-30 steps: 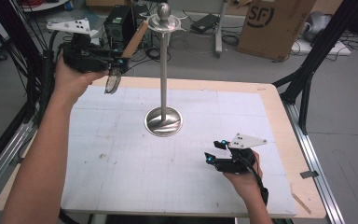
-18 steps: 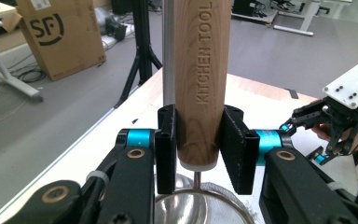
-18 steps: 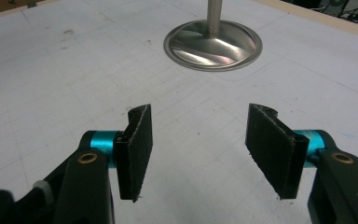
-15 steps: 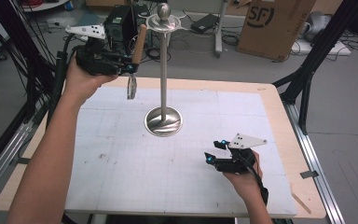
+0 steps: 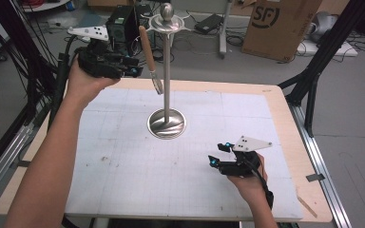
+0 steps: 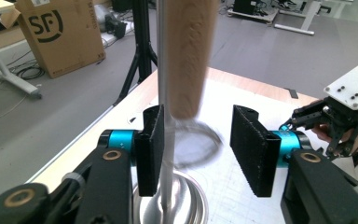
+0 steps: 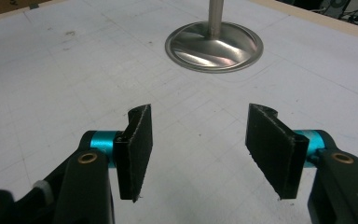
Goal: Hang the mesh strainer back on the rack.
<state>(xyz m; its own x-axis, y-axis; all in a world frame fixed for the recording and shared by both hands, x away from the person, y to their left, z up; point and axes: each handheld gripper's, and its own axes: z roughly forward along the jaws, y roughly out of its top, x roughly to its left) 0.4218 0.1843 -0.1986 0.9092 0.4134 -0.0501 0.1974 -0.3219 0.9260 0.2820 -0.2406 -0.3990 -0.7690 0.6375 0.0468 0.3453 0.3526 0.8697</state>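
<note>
My left tool (image 5: 132, 71) has just been opening, its jaws now clear of the wooden-handled fork (image 5: 149, 56) hanging on the metal stand (image 5: 167, 85) near the tabletop's far edge. Next, back away without bumping it. Right tool (image 5: 217, 156) rests open, empty.

The left gripper (image 5: 132, 66) now sits higher and closer to the stand (image 5: 167, 71), its jaws just opening off the wooden-handled utensil (image 5: 148, 54), which now hangs upright from the stand's top instead of tilting in the jaws.

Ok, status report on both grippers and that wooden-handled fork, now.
Left gripper jaws just opened, off the fork, which hangs from the stand. Right gripper open, empty, low over the mat. Nothing in the way.
</note>
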